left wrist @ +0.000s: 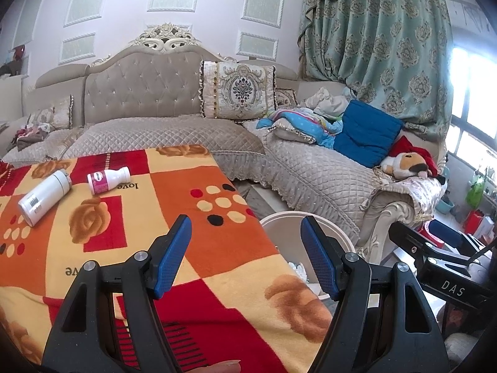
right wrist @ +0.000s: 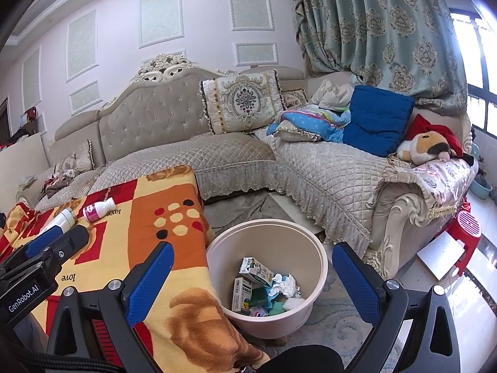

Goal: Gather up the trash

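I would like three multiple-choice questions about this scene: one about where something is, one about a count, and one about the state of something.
1. Where is the bin?
A. on the sofa
B. on the floor beside the blanket-covered table
C. on the red stool

2. How many bottles lie on the blanket?
A. two
B. four
C. none

3. How does the right gripper stand?
A. shut on a bottle
B. shut on a carton
C. open, with nothing between its fingers

Answers:
1. B: the bin stands on the rug next to the blanket's edge, in front of the sofa.
2. A: a white bottle and a pink-labelled bottle lie on their sides there.
3. C: its blue pads stand wide apart above the bin, and the cartons and crumpled paper lie down inside it.
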{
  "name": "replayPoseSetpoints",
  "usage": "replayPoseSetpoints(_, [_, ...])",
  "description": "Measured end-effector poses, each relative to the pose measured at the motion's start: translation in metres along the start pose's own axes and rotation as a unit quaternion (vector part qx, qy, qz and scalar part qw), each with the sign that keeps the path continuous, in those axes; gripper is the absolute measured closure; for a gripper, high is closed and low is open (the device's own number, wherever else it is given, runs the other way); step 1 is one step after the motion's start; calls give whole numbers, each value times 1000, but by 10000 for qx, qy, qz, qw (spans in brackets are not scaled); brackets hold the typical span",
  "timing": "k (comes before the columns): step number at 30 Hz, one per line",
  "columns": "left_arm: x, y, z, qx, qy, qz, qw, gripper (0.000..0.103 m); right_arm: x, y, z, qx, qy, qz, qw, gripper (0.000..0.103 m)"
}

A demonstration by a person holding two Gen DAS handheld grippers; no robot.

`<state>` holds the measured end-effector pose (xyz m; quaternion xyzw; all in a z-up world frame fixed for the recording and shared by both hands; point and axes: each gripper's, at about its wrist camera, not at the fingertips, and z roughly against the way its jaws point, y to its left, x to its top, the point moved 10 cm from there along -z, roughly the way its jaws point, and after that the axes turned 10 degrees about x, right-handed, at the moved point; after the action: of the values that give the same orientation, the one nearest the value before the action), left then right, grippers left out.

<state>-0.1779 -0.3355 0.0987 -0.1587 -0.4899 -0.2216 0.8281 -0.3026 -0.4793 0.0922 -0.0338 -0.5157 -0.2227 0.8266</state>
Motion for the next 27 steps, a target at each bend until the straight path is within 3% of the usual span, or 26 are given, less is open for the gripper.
replayPoseSetpoints(27, [0,3,-1,48,-26,-96,9999,31,-2,2,-3,1,95,48,9999,2])
